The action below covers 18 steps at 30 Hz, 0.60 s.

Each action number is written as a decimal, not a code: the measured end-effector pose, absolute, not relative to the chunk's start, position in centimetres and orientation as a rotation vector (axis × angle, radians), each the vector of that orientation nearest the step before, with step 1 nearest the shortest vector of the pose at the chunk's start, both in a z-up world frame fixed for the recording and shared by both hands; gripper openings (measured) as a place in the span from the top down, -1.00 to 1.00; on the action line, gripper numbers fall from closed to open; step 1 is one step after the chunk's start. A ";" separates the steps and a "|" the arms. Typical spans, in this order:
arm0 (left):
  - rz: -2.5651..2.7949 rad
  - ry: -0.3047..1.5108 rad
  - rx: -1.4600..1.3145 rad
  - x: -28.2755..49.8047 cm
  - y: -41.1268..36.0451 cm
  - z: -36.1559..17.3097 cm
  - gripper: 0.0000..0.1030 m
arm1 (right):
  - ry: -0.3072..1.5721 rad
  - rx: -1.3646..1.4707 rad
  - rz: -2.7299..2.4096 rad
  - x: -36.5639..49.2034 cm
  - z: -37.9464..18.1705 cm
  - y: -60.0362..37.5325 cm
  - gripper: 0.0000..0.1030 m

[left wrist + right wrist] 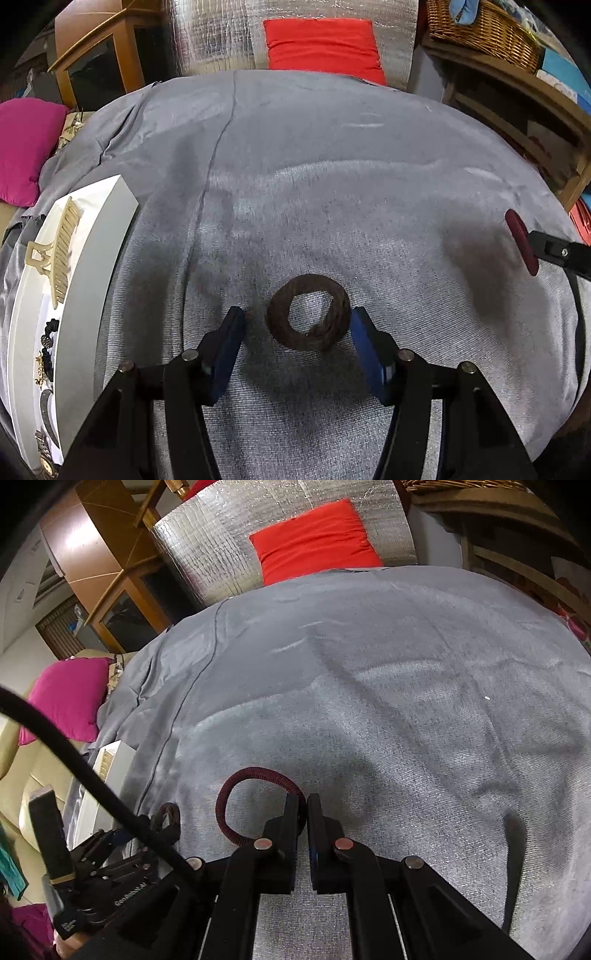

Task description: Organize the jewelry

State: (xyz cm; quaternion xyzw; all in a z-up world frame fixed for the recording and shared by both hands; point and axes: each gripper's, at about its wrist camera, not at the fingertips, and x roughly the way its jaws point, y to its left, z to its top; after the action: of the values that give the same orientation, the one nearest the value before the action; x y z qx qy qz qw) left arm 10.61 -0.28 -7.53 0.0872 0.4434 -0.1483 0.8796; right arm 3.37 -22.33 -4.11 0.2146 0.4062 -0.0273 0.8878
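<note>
A dark brown hair tie [308, 312] lies flat on the grey cloth [332, 184]. My left gripper [297, 325] is open, its blue pads on either side of the tie without touching it. My right gripper [306, 805] is shut on a maroon hair tie [236, 797], which loops out to the left of the fingers above the cloth. That maroon tie [521, 242] also shows at the right edge of the left wrist view. A white tray [99, 266] at the left holds a beige hair claw [59, 251] and several dark and gold jewelry pieces [46, 350].
The grey cloth covers a rounded surface that drops off at its edges. A red cushion [323, 46] and silver foil panel [214, 33] stand behind. A pink cushion [22, 147], wooden furniture [96, 48] and a wicker basket [484, 29] surround it.
</note>
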 end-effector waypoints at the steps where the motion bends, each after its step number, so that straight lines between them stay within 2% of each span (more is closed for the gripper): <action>1: -0.308 0.920 0.187 10.6 -0.3 -7.6 -0.04 | 0.844 0.447 -0.055 3.4 -4.1 -22.3 0.89; 2: -0.311 0.919 0.188 10.5 -0.4 -7.6 0.16 | 0.843 0.446 -0.052 3.5 -4.1 -22.2 0.89; 4: -0.313 0.919 0.186 10.6 -0.3 -7.6 0.29 | 0.842 0.443 -0.050 3.5 -4.1 -22.0 0.89; 8: -0.290 0.914 0.182 10.7 0.1 -7.5 0.67 | 0.843 0.444 -0.050 3.5 -4.1 -21.8 0.89; 18: -0.297 0.827 0.131 9.5 1.3 -4.8 0.71 | 0.841 0.435 -0.038 3.4 -3.9 -20.9 0.89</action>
State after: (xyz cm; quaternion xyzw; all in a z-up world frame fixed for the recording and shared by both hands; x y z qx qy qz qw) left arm 9.53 1.27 -4.75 0.0635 0.4000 -0.1436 0.9030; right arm 3.35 -20.88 -3.92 0.2093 0.4051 -0.0184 0.8898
